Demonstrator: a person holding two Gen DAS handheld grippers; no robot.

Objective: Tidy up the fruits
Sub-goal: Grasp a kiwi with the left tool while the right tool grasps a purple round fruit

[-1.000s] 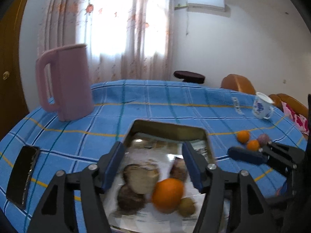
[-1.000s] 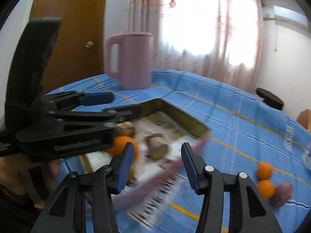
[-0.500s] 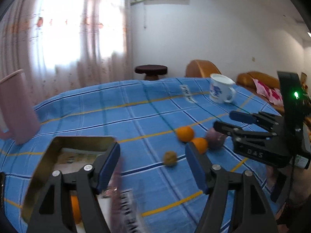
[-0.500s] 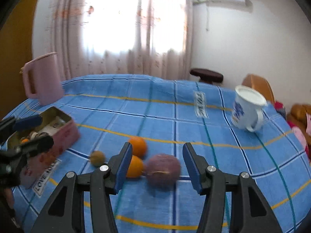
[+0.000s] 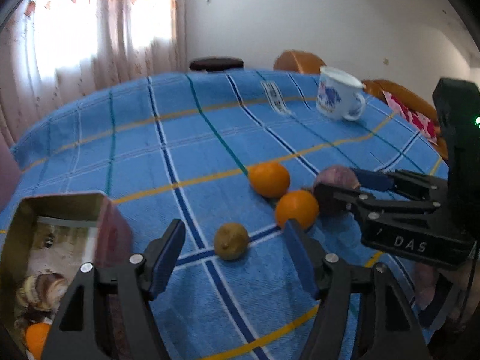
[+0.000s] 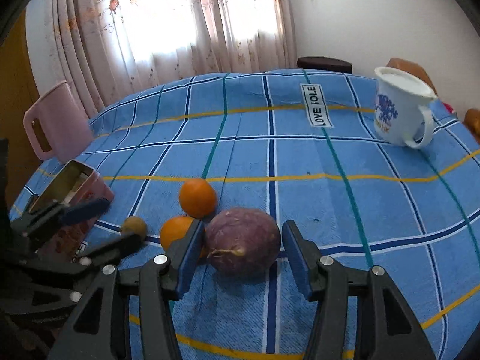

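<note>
Purple fruit now between parted right fingers | left fingers closing, now framing brown fruit

We read this setting as a room in a home, set up for everyday living. A table under a blue checked cloth with yellow and teal lines fills the foreground, and a sewn label on the cloth reads "LOVE" plus a second word. Behind it, sheer white curtains with small floral prints cover a bright window. Plain white walls meet in a corner, where a dark round wooden stool stands. Household ware rests on the cloth: a white enamel mug with a blue pattern and a pale pink plastic jug. At the left edge we see a brown wooden door.
</note>
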